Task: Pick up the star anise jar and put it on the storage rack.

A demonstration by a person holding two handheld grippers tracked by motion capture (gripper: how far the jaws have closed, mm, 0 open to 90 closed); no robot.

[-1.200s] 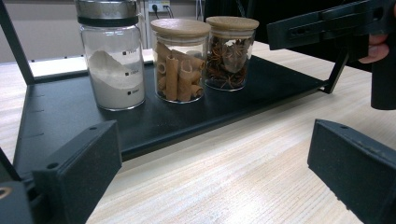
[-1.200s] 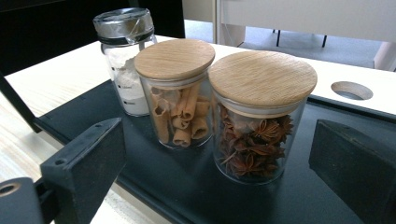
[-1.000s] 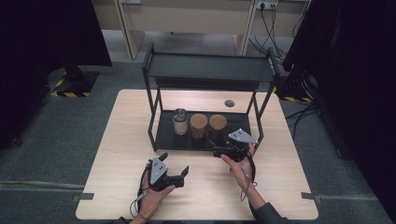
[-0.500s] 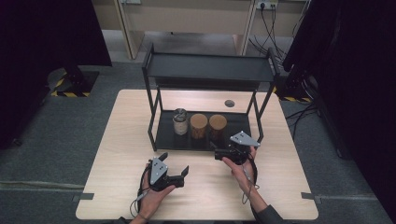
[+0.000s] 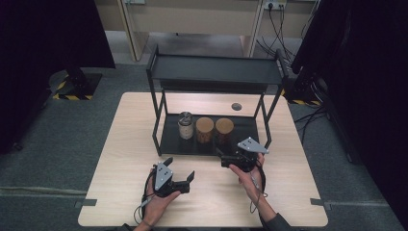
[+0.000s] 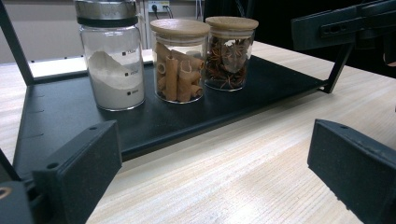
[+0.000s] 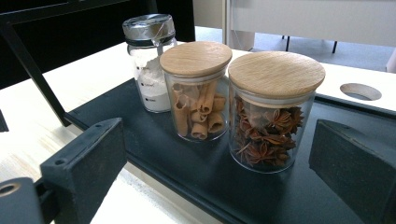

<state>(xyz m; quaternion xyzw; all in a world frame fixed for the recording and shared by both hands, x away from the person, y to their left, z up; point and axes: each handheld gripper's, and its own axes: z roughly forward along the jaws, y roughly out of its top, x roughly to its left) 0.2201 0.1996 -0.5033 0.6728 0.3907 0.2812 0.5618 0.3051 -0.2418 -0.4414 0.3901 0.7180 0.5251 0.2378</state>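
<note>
Three jars stand in a row on the bottom tray (image 5: 173, 142) of a black rack: a metal-lidded jar of white powder (image 5: 184, 125), a wooden-lidded jar of brown rolls (image 5: 204, 131) and a wooden-lidded jar of star anise (image 5: 224, 132). My right gripper (image 5: 222, 159) is open at the tray's front edge and points at the star anise jar (image 7: 273, 112), which lies between and beyond its jaws. The rolls jar (image 7: 198, 91) and the powder jar (image 7: 149, 65) stand to that jar's left. My left gripper (image 5: 180, 169) rests open on the table in front of the rack, holding nothing.
The rack's top shelf (image 5: 216, 70) overhangs the jars, and its thin legs (image 5: 156, 120) stand at the tray's corners. A round hole (image 5: 236, 106) is cut in the wooden table (image 5: 125, 144) behind the rack. Grey floor surrounds the table.
My right gripper has shifted slightly in front of the rack. The left gripper and the jars have stayed where they were.
</note>
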